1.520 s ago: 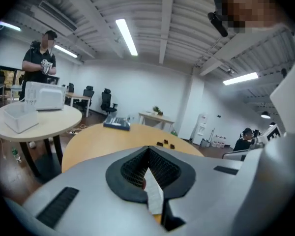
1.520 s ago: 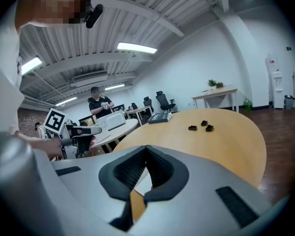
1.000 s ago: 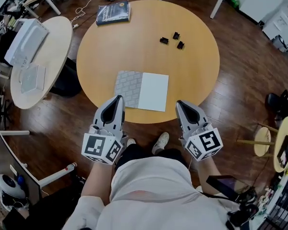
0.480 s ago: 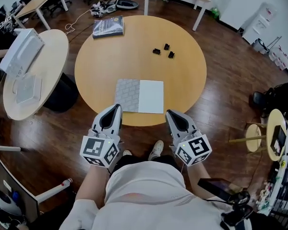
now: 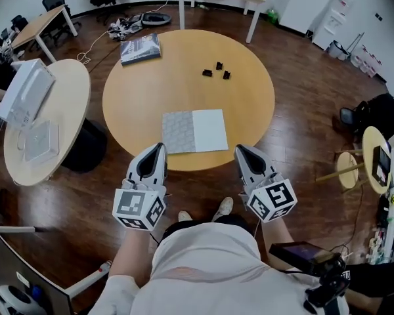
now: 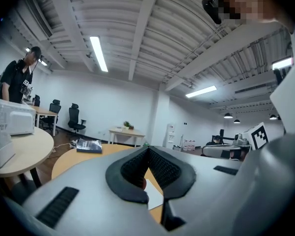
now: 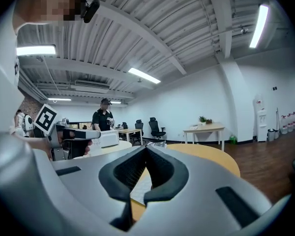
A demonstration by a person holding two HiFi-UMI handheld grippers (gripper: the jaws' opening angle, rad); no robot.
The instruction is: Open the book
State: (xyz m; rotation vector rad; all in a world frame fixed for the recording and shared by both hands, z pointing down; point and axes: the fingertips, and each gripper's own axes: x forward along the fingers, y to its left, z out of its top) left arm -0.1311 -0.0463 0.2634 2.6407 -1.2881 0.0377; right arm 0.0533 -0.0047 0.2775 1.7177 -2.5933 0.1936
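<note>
In the head view the book (image 5: 195,131) lies flat at the round bench's (image 5: 151,77) near edge, just beyond the left tongs (image 5: 158,147) and right tongs (image 5: 240,149); the left gripper view shows its tongs closed and empty, and the right gripper view shows the same.

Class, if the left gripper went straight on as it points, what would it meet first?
Probably the open book on the round table: the left gripper points over the near edge toward its patterned page. Height is unclear, so it might pass above it.
</note>
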